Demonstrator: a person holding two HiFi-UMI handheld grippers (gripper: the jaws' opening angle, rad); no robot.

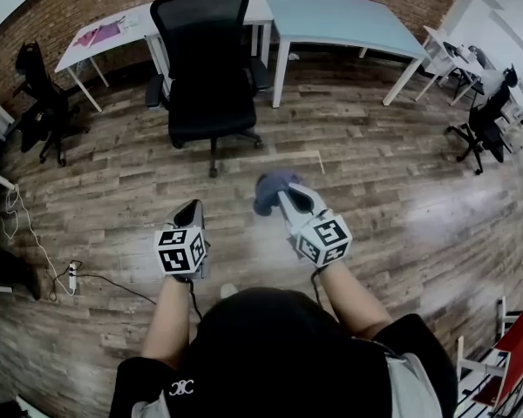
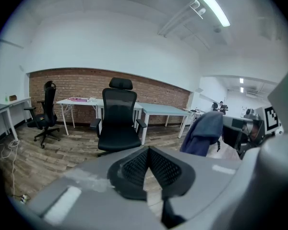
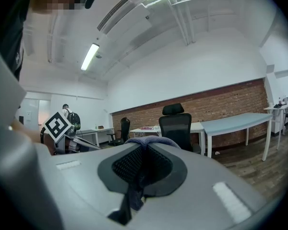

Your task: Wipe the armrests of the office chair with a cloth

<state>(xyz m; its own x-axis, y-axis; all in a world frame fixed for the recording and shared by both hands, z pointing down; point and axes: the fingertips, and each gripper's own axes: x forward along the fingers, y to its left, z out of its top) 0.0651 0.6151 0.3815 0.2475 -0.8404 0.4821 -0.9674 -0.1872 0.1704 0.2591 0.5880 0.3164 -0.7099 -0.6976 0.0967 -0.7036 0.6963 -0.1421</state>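
The cloth [image 1: 273, 190] is bunched over the right gripper [image 3: 143, 151], whose jaws pinch it; that gripper's own view shows only a fold. The left gripper [image 2: 149, 150] is closed on nothing, and only its view shows the cloth hanging. The chair [image 1: 211, 68] stands well ahead, its armrests [image 1: 154, 91] small.

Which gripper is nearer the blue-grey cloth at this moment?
Right. The right gripper has its jaws shut on the blue-grey cloth; the left gripper hangs apart from it, to its left, jaws shut on nothing.
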